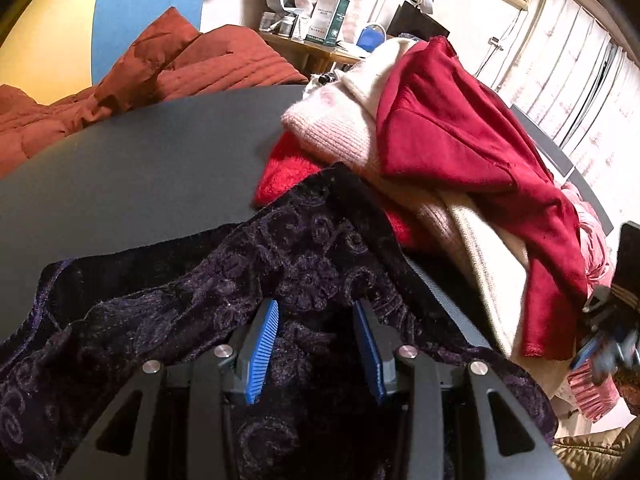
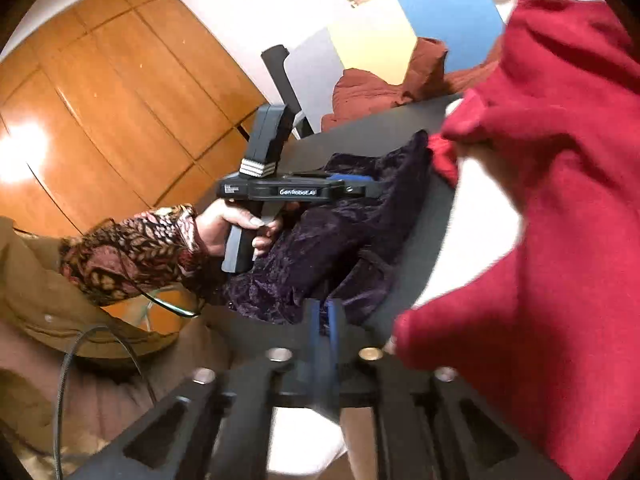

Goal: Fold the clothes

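Clothes pile (image 1: 460, 152) beside purple garment (image 1: 240, 280), quilt (image 1: 180, 64) behind

2 tools (image 1: 316, 312) (image 2: 324, 320), 1 purple garment (image 1: 200, 280), 1 crimson top (image 1: 460, 140), 1 table (image 1: 140, 152)

The right gripper (image 2: 324, 320) is blurred; its blue fingers (image 2: 333, 320) appear nearly together, with nothing visible between them. Ahead, a dark purple velvet garment (image 2: 332, 236) lies on the dark table (image 2: 416, 280). A hand (image 2: 236, 228) in a patterned sleeve (image 2: 132, 252) holds the left gripper (image 2: 360, 190) over it. A red garment (image 2: 540, 200) fills the right side.
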`<state>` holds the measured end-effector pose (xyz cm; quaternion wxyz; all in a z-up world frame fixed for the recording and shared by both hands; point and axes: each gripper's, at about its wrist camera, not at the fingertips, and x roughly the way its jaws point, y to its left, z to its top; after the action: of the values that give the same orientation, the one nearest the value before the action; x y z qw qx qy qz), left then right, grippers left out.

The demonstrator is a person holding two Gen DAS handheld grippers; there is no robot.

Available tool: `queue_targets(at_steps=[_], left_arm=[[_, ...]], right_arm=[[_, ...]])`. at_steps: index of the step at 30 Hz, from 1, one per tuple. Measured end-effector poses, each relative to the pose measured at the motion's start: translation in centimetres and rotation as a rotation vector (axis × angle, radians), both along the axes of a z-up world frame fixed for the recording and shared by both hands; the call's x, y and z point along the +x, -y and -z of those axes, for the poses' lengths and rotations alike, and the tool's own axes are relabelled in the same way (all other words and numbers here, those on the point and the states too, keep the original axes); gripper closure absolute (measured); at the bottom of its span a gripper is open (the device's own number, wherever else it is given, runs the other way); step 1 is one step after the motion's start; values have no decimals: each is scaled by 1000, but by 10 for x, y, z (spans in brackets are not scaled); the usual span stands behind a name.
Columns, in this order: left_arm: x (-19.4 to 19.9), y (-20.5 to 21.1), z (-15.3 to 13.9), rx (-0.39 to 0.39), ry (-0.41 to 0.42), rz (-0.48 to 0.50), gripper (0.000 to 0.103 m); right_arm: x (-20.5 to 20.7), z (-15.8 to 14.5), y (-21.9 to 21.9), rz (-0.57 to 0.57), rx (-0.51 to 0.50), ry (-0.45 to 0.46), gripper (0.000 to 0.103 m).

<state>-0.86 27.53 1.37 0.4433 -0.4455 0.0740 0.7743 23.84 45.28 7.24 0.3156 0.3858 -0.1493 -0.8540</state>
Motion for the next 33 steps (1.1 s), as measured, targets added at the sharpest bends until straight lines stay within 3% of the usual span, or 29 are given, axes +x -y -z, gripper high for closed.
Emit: queue_targets(at_steps=[1, 2, 6, 7, 9, 13, 16, 17, 19, 23, 25, 26, 27, 29, 31, 33], left_arm=[[1, 0, 0, -6, -5, 0, 63], [2, -1, 0, -13, -10, -1, 63], [5, -3, -3, -42, -31, -6, 63], [5, -4, -3, -48, -36, -7, 63], [6, -5, -2, -62, -49, -3, 63], [9, -2, -1, -71, -69, 34, 63], [9, -3, 0, -76, -77, 33, 63], [8, -3, 0, -78, -79, 30, 63], [8, -4, 1, -81, -83, 25, 63], [11, -3, -1, -93, -98, 9, 63], [17, 1, -7, -91, -112, -10, 63], [22, 6, -11, -78, -114, -19, 63], [27, 11, -15, -64, -116, -25, 63], [43, 25, -23, -31, -122, -39, 63], [60, 39, -28, -8, -124, -41, 63], [82, 49, -28, 15, -120, -17, 63]], right_arm=[[-3, 0, 13, -21, 35, -14, 31], [-5, 0, 28, -49, 77, -31, 25], [-23, 15, 67, -96, 212, -66, 28], [-29, 19, 73, -100, 233, -67, 32], [-39, 28, 80, -139, 218, -28, 95], [-17, 9, 51, -191, 72, -83, 95], [-1, -2, 3, -86, -48, -78, 97], [4, 0, -11, -46, -66, -68, 103], [13, 8, -33, 24, -80, -28, 103], [15, 18, -23, 83, -43, 9, 98], [6, 17, -20, 138, -87, 23, 84], [-1, 16, -18, 167, -110, 31, 62], [-7, 13, -16, 183, -128, 19, 57], [-19, 3, -2, 187, -106, -30, 57], [-35, -6, 16, 188, -45, -62, 70], [-60, -5, 32, 208, 21, -28, 74]])
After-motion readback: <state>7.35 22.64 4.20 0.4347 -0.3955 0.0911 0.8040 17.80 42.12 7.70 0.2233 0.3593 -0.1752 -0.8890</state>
